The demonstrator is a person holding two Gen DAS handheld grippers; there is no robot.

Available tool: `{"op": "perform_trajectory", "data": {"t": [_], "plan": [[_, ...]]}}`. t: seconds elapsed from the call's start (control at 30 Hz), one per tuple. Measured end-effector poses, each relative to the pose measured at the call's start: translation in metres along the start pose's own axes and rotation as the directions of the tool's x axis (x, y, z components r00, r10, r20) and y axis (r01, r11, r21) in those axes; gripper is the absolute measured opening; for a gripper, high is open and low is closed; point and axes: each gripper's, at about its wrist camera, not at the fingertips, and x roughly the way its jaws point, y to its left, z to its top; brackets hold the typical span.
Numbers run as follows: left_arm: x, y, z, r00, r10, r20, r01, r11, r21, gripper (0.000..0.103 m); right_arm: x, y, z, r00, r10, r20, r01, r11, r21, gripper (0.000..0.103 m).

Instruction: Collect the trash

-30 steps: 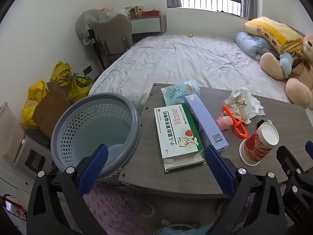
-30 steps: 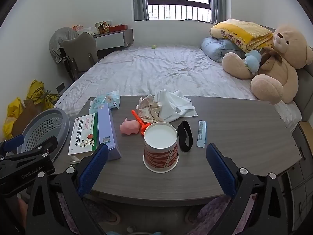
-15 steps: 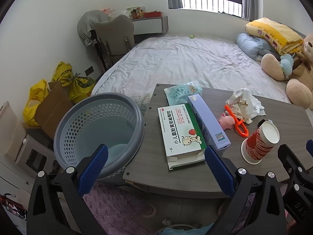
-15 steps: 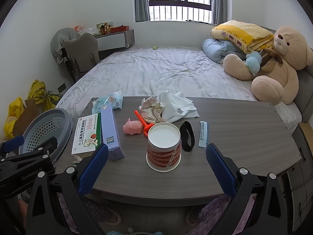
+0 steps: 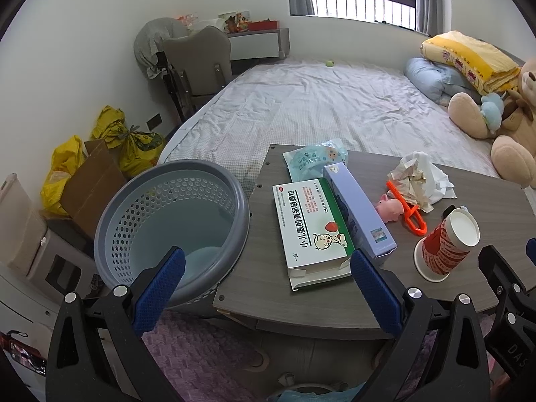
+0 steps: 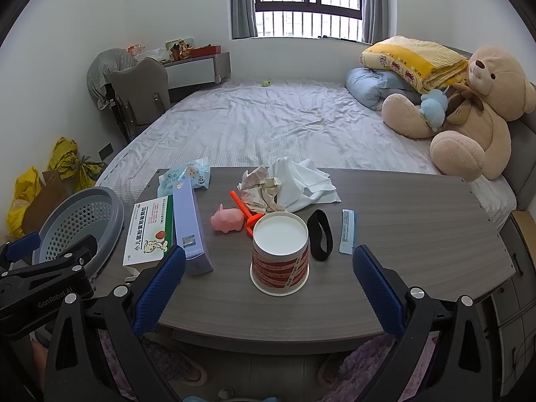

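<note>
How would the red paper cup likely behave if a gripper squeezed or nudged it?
The cup stands upside down on its wider rim, so it looks fairly stable, though a high push might tip it. Being paper and apparently empty, it is probably light and would slide easily on the smooth table. Its thin wall could crumple under a hard squeeze.

Grey perforated basket (image 5: 174,201), red-banded cup (image 6: 280,261)

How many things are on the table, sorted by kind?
Boxes: 2, the medicine box and the purple box.
Paper cup: 1.
Wipes pack: 1.
Crumpled paper: 1.
White cloth: 1.
Pink pig: 1.
Orange tool: 1.
Black band: 1.
Blue sachet: 1.
Total: 10.
</note>
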Motion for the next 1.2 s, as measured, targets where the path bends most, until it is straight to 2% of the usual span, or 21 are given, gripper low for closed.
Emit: {"op": "perform_trajectory", "data": {"t": [1.2], "plan": [[-0.0017,-0.0004,0.0027,1.000,0.003,0.004,-0.003,1.000,0.001,0.097,-0.0010,0.0003,0.0029,1.000,0.003,0.001,-0.003,1.000,-0.003,0.096]]}}
